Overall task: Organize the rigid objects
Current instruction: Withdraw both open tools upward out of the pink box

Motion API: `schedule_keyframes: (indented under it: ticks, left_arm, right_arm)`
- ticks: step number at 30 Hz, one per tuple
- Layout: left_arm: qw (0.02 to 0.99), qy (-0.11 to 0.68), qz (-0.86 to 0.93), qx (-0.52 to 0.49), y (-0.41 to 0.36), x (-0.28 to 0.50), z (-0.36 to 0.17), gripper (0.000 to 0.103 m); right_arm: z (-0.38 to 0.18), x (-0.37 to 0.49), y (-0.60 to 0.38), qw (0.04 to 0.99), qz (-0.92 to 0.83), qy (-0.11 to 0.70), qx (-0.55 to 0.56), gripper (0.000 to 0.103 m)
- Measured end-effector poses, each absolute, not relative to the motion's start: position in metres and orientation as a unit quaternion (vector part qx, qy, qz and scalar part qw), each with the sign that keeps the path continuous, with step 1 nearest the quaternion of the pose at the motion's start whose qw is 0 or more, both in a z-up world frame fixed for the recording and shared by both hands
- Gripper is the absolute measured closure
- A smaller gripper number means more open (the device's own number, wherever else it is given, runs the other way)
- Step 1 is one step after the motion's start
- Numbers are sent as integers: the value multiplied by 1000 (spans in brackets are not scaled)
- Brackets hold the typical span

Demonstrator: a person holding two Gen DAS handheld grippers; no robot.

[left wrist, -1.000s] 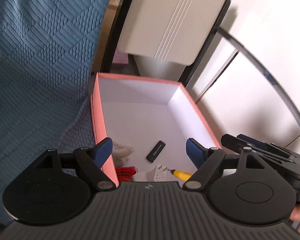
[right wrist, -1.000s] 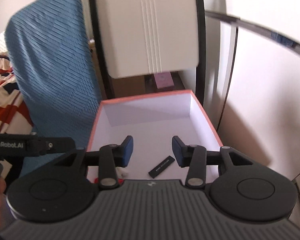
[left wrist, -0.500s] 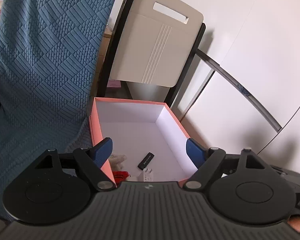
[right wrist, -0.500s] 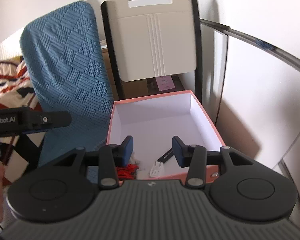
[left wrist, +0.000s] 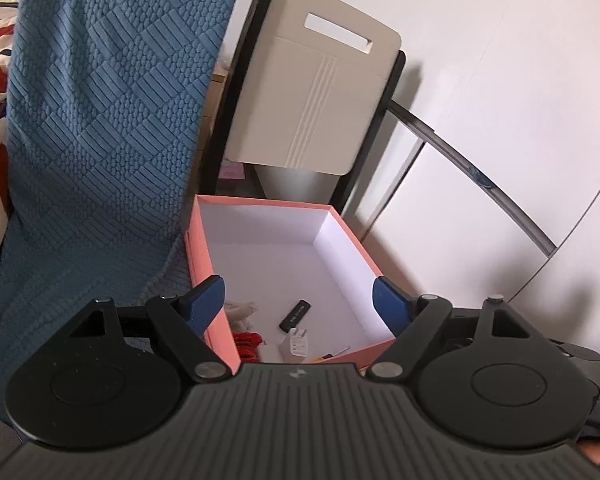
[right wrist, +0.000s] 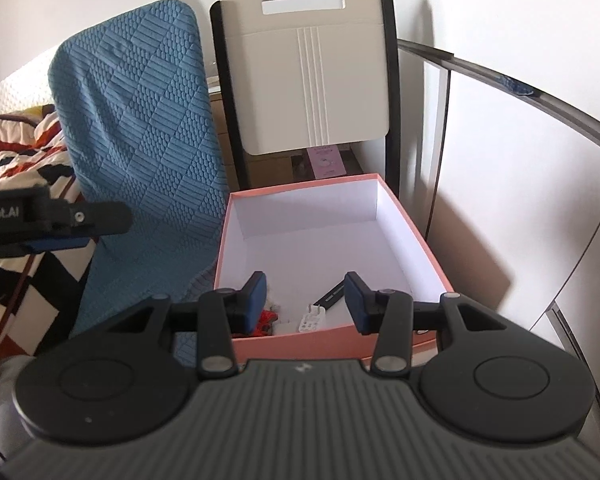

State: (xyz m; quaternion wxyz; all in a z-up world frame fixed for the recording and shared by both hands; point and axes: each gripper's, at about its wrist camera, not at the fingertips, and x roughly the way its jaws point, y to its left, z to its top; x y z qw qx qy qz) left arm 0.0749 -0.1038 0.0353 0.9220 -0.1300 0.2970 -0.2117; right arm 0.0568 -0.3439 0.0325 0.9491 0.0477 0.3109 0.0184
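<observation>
Left gripper [left wrist: 298, 300]: we hold its fingers spread, empty.
Right gripper [right wrist: 305, 295]: fingers spread, empty.
White charger [left wrist: 297, 345]: near end of the pink box [left wrist: 204, 254]; we judge it light, stiff; pinch its flat sides.
Black stick [left wrist: 295, 314]: just beyond, slim, probably slippery.

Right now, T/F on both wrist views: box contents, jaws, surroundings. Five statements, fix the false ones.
1. The pink box holds several small items near its front end. True.
2. The left gripper has its jaws shut on the black stick. False: the jaws are open and hold nothing.
3. The white charger lies outside the box. False: it lies inside.
4. A blue textured cloth hangs left of the box. True.
5. The right gripper has open, empty jaws. True.
</observation>
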Motion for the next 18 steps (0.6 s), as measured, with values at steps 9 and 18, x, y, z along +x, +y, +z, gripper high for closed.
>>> schedule_keyframes:
  ticks: [9, 18]
  left_arm:
    - [923, 303, -197, -131, -96, 76, 28, 12]
    - [928, 296, -183, -132, -90, 74, 22, 3]
  right_arm:
    - [24, 58, -344, 947, 12, 318, 47, 58]
    - [17, 56, -343, 942, 13, 330, 52, 57]
